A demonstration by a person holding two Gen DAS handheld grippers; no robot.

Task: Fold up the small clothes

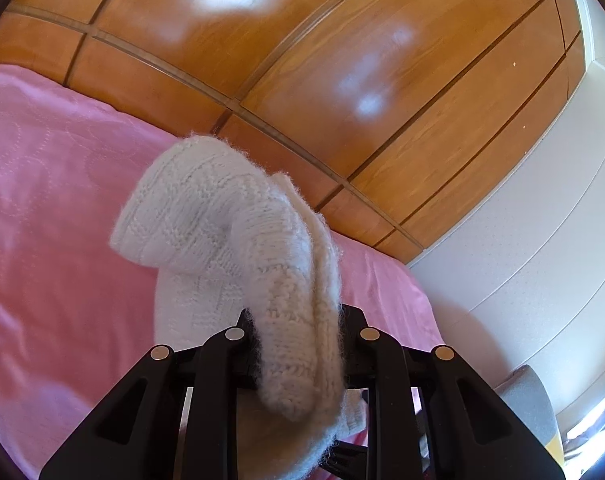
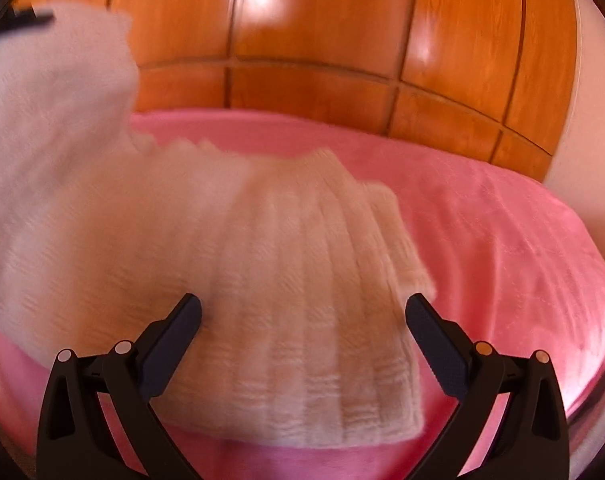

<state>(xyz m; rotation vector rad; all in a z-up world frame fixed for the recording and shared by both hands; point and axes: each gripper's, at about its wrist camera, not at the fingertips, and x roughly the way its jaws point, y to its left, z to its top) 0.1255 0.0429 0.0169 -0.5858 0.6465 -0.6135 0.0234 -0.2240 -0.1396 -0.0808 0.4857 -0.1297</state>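
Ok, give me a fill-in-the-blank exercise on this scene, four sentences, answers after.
1. The left gripper is shut on the white knitted ____.
2. The right gripper has its jaws ____, nothing clamped between them.
3. The garment lies on a bed cover coloured ____.
4. Behind the bed stand wardrobe doors made of ____.

Missing words: garment; open; pink; wood

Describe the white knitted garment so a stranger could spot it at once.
Find the wooden wardrobe, then the pink bedspread below it. The white knitted garment lies partly on that spread, one end lifted and pinched in the left hand-held gripper. It is the only pale, fuzzy, ribbed thing on the smooth pink cover.
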